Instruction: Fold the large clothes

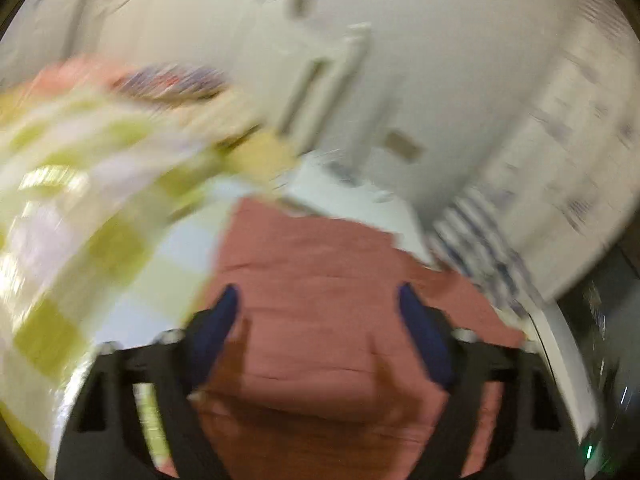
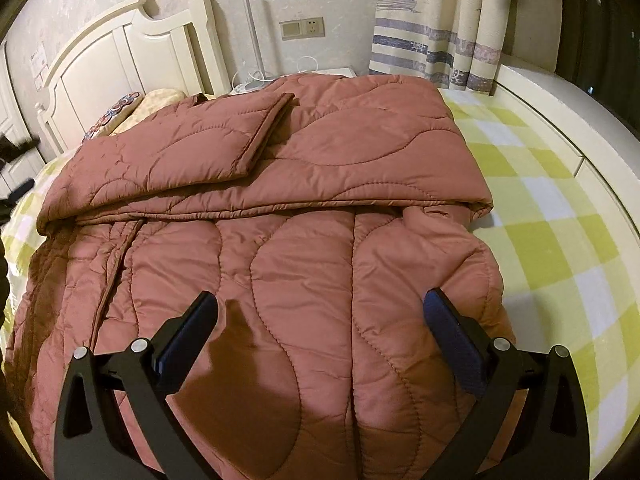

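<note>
Overhead: checked bedsheet (image 2: 560,216), headboard (image 2: 120,52) at 10 o'clock; one quilted coat (image 2: 280,208); left gripper (image 1: 318,300), right gripper (image 2: 320,312) both wide.

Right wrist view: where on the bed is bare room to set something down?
Bare checked sheet lies right of the coat, up to the bed's white edge. The centre and left are crowded: the coat spreads to the pillows by the headboard.

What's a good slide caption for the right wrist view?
Open right gripper hovers over a half-folded rust-pink quilted coat on a green-checked bedsheet.
</note>
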`<state>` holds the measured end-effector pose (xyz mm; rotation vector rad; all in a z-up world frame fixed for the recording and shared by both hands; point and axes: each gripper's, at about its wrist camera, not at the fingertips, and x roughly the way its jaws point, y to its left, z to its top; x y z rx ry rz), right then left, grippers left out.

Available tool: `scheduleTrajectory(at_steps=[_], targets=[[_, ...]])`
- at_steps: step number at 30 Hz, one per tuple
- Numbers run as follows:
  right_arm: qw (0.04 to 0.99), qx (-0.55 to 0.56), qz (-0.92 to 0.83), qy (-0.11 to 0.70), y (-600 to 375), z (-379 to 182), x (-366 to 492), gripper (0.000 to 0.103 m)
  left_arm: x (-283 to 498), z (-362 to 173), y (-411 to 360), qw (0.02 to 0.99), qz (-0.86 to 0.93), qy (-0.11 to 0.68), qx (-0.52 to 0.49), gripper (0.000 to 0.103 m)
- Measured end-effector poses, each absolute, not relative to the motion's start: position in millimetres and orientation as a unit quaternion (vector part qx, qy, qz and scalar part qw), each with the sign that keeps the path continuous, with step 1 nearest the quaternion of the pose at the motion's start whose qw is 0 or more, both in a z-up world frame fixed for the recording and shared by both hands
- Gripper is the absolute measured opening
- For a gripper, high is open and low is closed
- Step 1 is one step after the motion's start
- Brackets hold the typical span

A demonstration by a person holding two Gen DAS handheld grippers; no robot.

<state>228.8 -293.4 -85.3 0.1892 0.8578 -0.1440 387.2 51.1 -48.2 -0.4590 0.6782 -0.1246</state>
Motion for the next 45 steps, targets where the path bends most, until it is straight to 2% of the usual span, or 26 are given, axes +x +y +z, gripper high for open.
scheduleTrajectory(at_steps=[2, 3, 6, 9, 10, 12, 13, 16, 18, 20, 21, 24, 26, 27, 31, 33, 39, 41, 45], targets=[[0.902, 0.089, -0.071, 0.417, -293, -86, 230, 0.098, 404, -78, 52, 0.898, -0.040, 0.387, -0.205, 0.055], [0.902, 0.088, -0.071, 0.418, -293, -86, 230, 0.098, 407, -92, 44, 0.894, -0.048, 0.406, -0.183, 0.055], [0.901, 0.087, -0.072, 0.418, -293, -87, 230, 0.098, 394, -95, 3, 0.921, -0.050, 0.384, -0.038, 0.055], [0.901, 0.087, -0.073, 0.418, -292, -87, 230, 0.098, 385, -74, 0, 0.933, -0.031, 0.357, -0.032, 0.056], [0.901, 0.087, -0.072, 0.418, -293, -87, 230, 0.098, 383, -65, 5, 0.938, -0.027, 0.341, -0.045, 0.058], [0.901, 0.086, -0.073, 0.419, -293, -87, 230, 0.098, 384, -49, 11, 0.943, -0.043, 0.319, -0.084, 0.074], [0.901, 0.086, -0.073, 0.419, -293, -87, 230, 0.098, 385, -47, 10, 0.942, -0.051, 0.319, -0.092, 0.077], [0.901, 0.086, -0.073, 0.419, -293, -87, 230, 0.098, 412, -60, -6, 0.926, -0.058, 0.364, -0.080, 0.082], [0.901, 0.087, -0.073, 0.419, -293, -87, 230, 0.098, 435, -94, -29, 0.895, -0.082, 0.435, -0.043, 0.086], [0.901, 0.087, -0.073, 0.419, -293, -87, 230, 0.098, 428, -96, -45, 0.910, -0.074, 0.407, 0.026, 0.086], [0.901, 0.087, -0.073, 0.419, -292, -87, 230, 0.098, 425, -93, -46, 0.912, -0.076, 0.401, 0.025, 0.085], [0.901, 0.088, -0.072, 0.419, -293, -87, 230, 0.098, 404, -69, -37, 0.932, -0.074, 0.352, -0.037, 0.086], [0.901, 0.089, -0.071, 0.418, -293, -87, 230, 0.098, 384, -58, -44, 0.937, -0.104, 0.330, -0.054, 0.091], [0.901, 0.088, -0.072, 0.419, -293, -87, 230, 0.098, 379, -58, -55, 0.937, -0.112, 0.330, -0.031, 0.095], [0.901, 0.088, -0.072, 0.419, -293, -87, 230, 0.098, 384, -92, -108, 0.914, -0.120, 0.375, 0.096, 0.096], [0.901, 0.089, -0.072, 0.419, -293, -88, 230, 0.098, 384, -100, -113, 0.911, -0.114, 0.381, 0.105, 0.096], [0.901, 0.089, -0.072, 0.419, -294, -87, 231, 0.098, 341, -78, -99, 0.929, -0.116, 0.343, 0.076, 0.096], [0.901, 0.090, -0.072, 0.419, -295, -87, 232, 0.098, 324, -81, -100, 0.930, -0.108, 0.333, 0.108, 0.101], [0.900, 0.087, -0.074, 0.420, -293, -88, 231, 0.098, 324, -112, -101, 0.905, -0.096, 0.383, 0.157, 0.101]])
